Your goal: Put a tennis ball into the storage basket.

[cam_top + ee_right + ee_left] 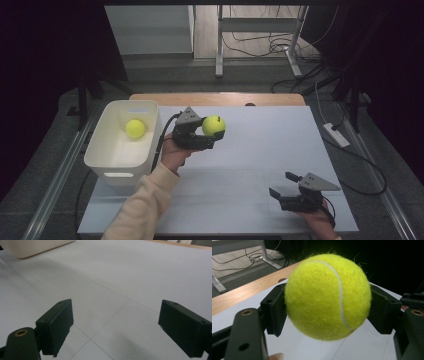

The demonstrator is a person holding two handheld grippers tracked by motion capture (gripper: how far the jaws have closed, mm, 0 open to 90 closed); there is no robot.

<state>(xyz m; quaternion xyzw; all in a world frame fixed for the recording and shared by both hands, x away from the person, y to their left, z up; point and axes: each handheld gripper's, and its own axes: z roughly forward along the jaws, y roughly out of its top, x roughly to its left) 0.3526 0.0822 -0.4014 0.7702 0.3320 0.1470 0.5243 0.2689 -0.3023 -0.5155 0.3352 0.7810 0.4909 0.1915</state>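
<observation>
Fuzzy yellow-green felt with a white curved seam, that's the tennis ball [328, 296] the left gripper [207, 134] has clamped between its fingers [274, 311], one black pad on each side at the ball's widest part. It's held up off the white table [260, 150], just right of the white bin [107, 150].

My read: the job is dropping it into that bin, where a second ball [135, 128] already sits toward the far end. To do it well I'd carry the ball left until it's clearly past the near wall and over open floor inside, lower it a bit, and only then let go. A ball this bouncy dropped from high can hop back out or knock the other one around. Also watch the rim, since the gripper body hangs below the ball and could clip the plastic edge.

Textures: felt is grippy and slightly squishy, so the flat hard pads hold fine without squeezing hard. The bin looks like smooth matte plastic with rounded corners and a slot handle. The table surface is smooth with faint panel lines.

The right gripper [284, 184] rests low near the table's front right corner, fingers [56, 325] spread wide with nothing between them.
</observation>
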